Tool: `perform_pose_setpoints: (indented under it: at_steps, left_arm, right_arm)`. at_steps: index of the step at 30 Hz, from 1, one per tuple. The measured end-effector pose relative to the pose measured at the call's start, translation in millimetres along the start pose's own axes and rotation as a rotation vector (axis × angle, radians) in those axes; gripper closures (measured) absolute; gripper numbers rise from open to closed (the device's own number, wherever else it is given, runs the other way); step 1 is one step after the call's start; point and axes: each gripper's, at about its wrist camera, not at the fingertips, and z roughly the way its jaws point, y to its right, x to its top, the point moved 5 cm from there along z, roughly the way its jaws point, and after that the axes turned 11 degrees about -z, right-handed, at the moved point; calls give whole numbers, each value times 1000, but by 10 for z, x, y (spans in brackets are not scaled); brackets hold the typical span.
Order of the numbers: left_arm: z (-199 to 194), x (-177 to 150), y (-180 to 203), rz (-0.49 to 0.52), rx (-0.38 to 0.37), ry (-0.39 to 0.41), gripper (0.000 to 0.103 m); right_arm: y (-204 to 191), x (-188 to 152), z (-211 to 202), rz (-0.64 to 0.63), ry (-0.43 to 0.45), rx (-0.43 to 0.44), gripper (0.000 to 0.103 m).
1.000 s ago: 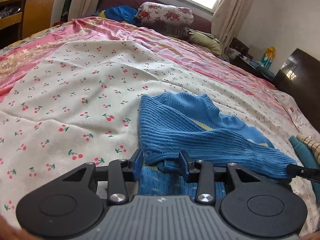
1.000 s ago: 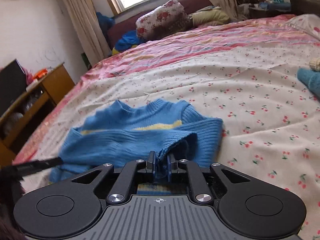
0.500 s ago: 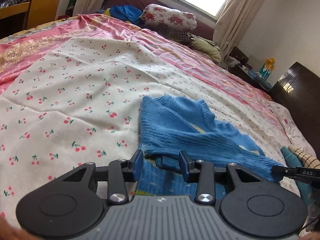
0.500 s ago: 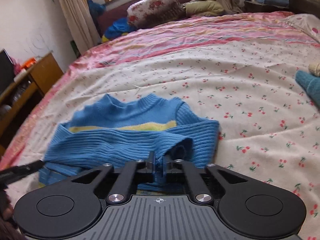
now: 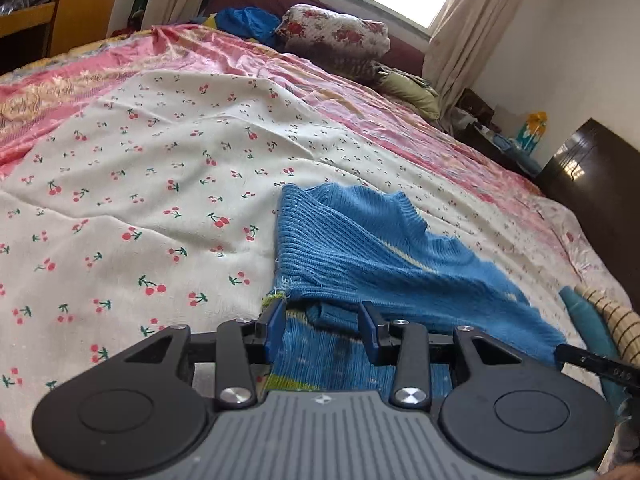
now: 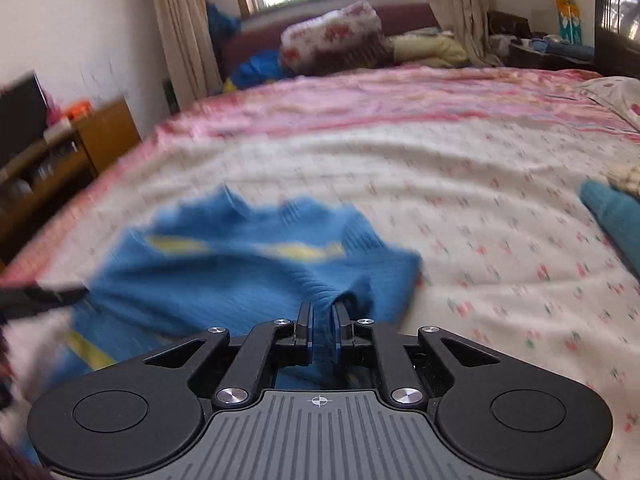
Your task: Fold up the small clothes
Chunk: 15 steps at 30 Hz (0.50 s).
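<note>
A small blue knit sweater with a yellow stripe lies partly folded on the cherry-print bedsheet. My left gripper is open, its jaws wide apart over the sweater's near left edge, holding nothing. In the right wrist view the sweater is blurred by motion. My right gripper is shut on a bunched fold of the sweater's near right edge. The right gripper's tip shows at the lower right of the left wrist view.
A teal garment and a striped beige one lie on the bed to the right. Pillows and bedding are piled at the far end. A wooden shelf unit stands left, dark furniture right.
The left gripper has stayed open and pulled back slightly. The right gripper, still clamped on the fold, is moving fast, and its view is now blurred.
</note>
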Motion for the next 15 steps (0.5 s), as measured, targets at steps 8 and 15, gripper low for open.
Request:
perform_pose_setpoints:
  at_steps: [8, 15]
  left_arm:
    - [4, 70, 148, 10, -39, 42, 59]
    - [-33, -30, 47, 23, -31, 28, 59]
  right_arm:
    - [-293, 355, -303, -132, 117, -13, 88]
    - [-1123, 417, 256, -318, 34, 188, 88]
